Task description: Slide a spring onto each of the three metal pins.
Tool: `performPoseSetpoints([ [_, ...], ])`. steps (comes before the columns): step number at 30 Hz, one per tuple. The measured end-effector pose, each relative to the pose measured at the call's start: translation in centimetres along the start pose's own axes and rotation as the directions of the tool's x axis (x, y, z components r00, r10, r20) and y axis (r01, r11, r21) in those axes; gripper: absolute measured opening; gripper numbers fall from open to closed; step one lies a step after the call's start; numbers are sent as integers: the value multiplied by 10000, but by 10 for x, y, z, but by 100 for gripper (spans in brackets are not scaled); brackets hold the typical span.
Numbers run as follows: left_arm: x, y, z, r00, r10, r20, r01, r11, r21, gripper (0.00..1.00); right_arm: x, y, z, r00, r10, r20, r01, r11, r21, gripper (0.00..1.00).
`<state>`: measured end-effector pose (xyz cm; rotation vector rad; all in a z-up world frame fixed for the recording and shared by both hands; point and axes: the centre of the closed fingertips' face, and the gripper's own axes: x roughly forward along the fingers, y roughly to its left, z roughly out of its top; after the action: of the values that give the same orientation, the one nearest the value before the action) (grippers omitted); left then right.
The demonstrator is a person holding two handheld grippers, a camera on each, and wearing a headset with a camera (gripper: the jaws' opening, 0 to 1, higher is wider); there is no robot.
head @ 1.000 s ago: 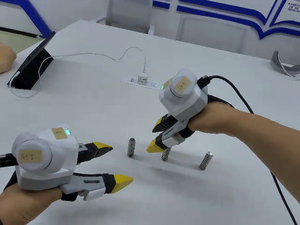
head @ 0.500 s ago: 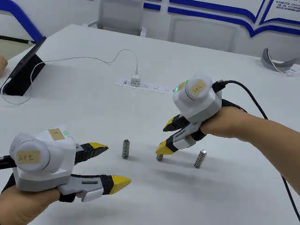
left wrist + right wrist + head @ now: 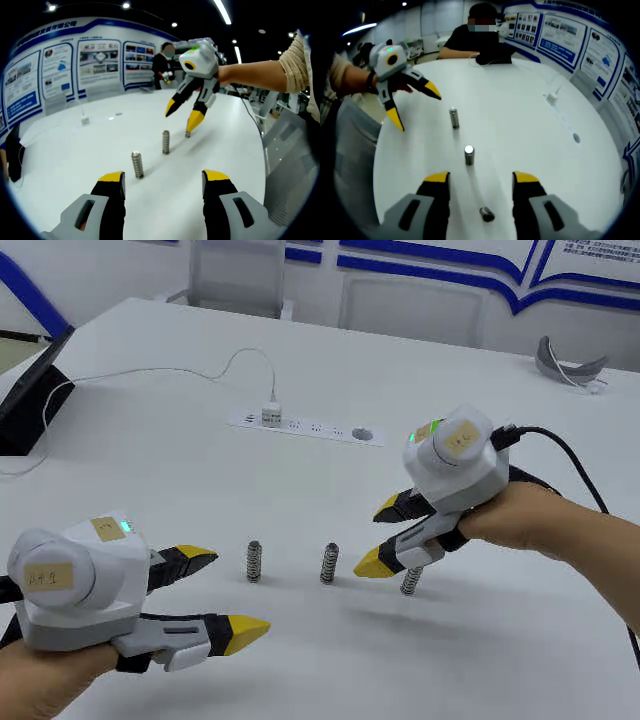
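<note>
While you look down through the head view, both of your grippers are released and carry nothing. The left gripper (image 3: pixel 240 590) hovers by the near edge of the desk (image 3: pixel 150 440), and the right gripper (image 3: pixel 368 540) hangs with its lower jaw just beside the right spring (image 3: pixel 411 581). Count three springs in a row toward that near edge: the left spring (image 3: pixel 254 560), the middle spring (image 3: pixel 329 563) and the right one. Each stands upright, so I judge that all three pins are already sleeved, though the coils mostly hide them. From the left gripper view, the right gripper (image 3: pixel 182 117) sits over the far end of the row, one yellow tip in front of the last spring. From the right gripper view, the right spring (image 3: pixel 486 214) stands between your open jaws, and a shiny pin (image 3: pixel 469 149) tops the middle spring. To finish well, lift that gripper straight clear without brushing the coils, then check that each one sits down to the desk.
</note>
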<state>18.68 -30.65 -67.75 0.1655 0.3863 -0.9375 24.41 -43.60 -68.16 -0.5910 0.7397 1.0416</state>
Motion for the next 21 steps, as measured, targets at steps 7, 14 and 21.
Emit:
performPoseSetpoints([
  [7,2,-1,0,9999,-75,-84,76,10000,53,64,-11,-1,-16,9995,-303,126,299,9991,284,54],
  [14,3,-1,0,9998,-127,-124,127,9999,54,64,-24,-2,-32,9974,-615,363,586,9954,763,55],
  [21,4,-2,-2,9997,-168,-153,169,9999,33,65,-34,3,-42,9946,-859,587,796,9915,1032,56],
])
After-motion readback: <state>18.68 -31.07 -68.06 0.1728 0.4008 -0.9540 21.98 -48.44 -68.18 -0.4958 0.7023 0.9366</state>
